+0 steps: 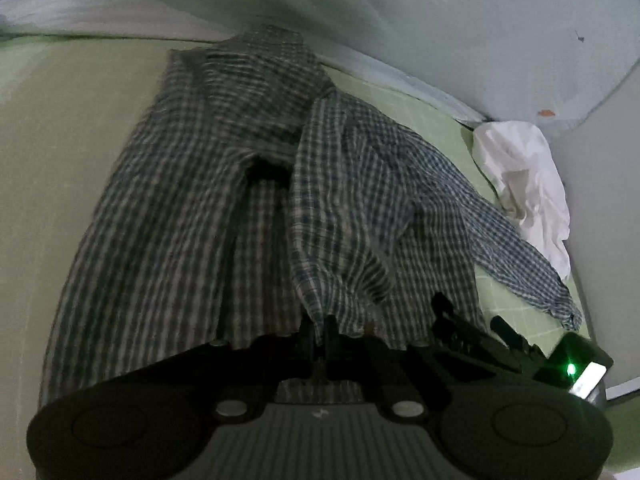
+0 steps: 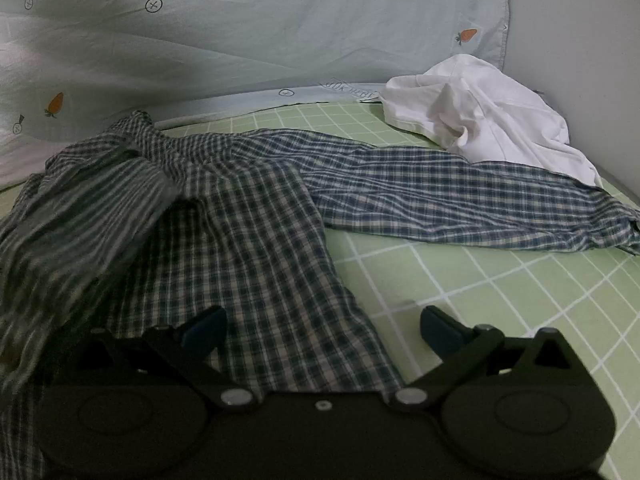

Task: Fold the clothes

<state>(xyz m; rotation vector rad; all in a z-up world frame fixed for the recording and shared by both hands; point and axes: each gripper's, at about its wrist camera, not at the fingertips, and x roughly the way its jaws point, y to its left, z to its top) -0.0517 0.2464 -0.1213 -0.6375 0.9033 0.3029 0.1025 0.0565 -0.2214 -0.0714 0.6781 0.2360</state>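
A blue-and-white checked shirt [image 1: 224, 184] lies spread on a green gridded bedsheet [image 2: 500, 292]. My left gripper [image 1: 320, 330] is shut on a fold of the shirt's front edge and holds it lifted, so the cloth drapes up toward the camera. In the right wrist view the shirt [image 2: 260, 240] lies flat with one sleeve [image 2: 460, 200] stretched to the right. My right gripper [image 2: 322, 326] is open, its fingers [image 2: 440, 326] straddling the shirt's lower right hem just above the cloth. The right gripper also shows at the lower right of the left wrist view [image 1: 472, 328].
A crumpled white garment [image 2: 480, 112] lies at the back right by the wall, touching the sleeve's end. A pale blue quilt with carrot prints [image 2: 240, 40] rises behind the shirt. A grey wall [image 2: 580, 40] bounds the bed on the right.
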